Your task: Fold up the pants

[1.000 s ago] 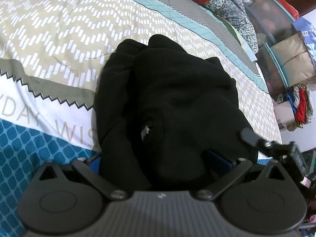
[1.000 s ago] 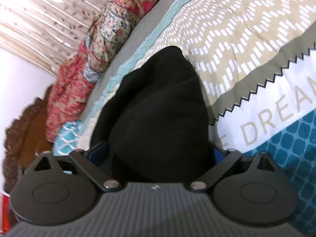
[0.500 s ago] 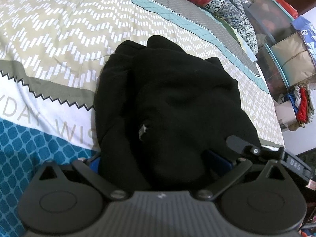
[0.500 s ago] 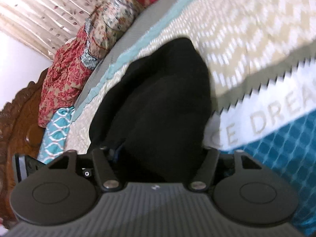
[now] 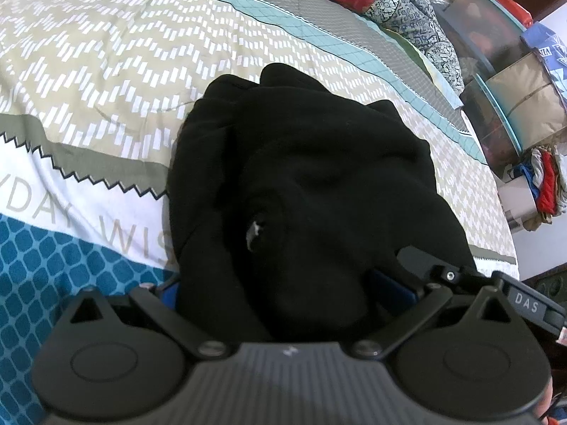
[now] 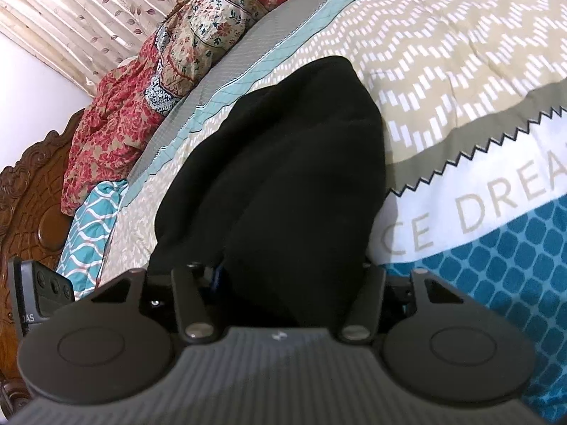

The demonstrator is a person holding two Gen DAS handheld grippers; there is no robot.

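The black pants (image 5: 301,177) lie bundled in a thick heap on the patterned bedspread (image 5: 88,71). My left gripper (image 5: 280,283) stands over the near end with its jaws wide; the cloth fills the gap and hides the fingertips. In the right wrist view the pants (image 6: 283,177) run away from me across the bedspread (image 6: 460,71). My right gripper (image 6: 294,276) has its jaws closing on the near end, and the cloth bulges between its fingers. Its black finger shows in the left wrist view as the right gripper (image 5: 443,272), against the heap's right side.
Red and floral bedding (image 6: 159,88) is piled along the far side of the bed, by a carved wooden headboard (image 6: 32,212). Storage boxes (image 5: 514,81) and hanging cloths (image 5: 545,184) stand past the bed's right edge. Open bedspread lies to the left of the heap.
The right gripper's jaws have narrowed around the pants, and in the left wrist view its finger has slid in against the heap. The left gripper and the pants have stayed put.
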